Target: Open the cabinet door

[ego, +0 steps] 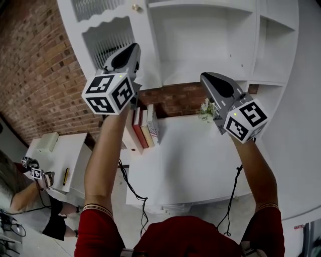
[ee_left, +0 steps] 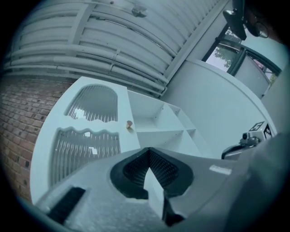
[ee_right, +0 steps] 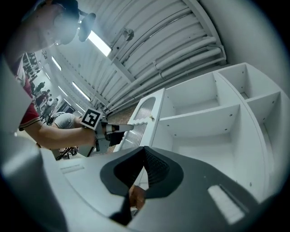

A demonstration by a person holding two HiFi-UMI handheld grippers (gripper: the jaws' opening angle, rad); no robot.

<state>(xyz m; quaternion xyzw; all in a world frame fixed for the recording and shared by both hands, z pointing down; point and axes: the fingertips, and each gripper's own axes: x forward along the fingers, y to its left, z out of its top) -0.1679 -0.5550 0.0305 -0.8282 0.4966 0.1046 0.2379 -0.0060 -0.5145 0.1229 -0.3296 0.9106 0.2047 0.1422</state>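
Observation:
The white cabinet door (ego: 108, 37) has two ribbed glass panels and a small gold knob (ego: 134, 7) at its right edge. It lies flush with the cabinet front, beside open white shelves (ego: 200, 35). My left gripper (ego: 135, 48) is raised in front of the lower panel, below the knob and apart from it, shut with nothing in it. In the left gripper view the knob (ee_left: 129, 123) sits just above and left of the closed jaw tips (ee_left: 148, 150). My right gripper (ego: 205, 77) is up before the open shelves, shut and empty (ee_right: 145, 149).
Several books (ego: 145, 128) stand on the white counter (ego: 200, 160) under the cabinet, with a small plant (ego: 205, 109) beside them. A brick wall (ego: 40, 65) runs along the left. Another person (ego: 25, 190) is at a small white table (ego: 65, 150) at the lower left.

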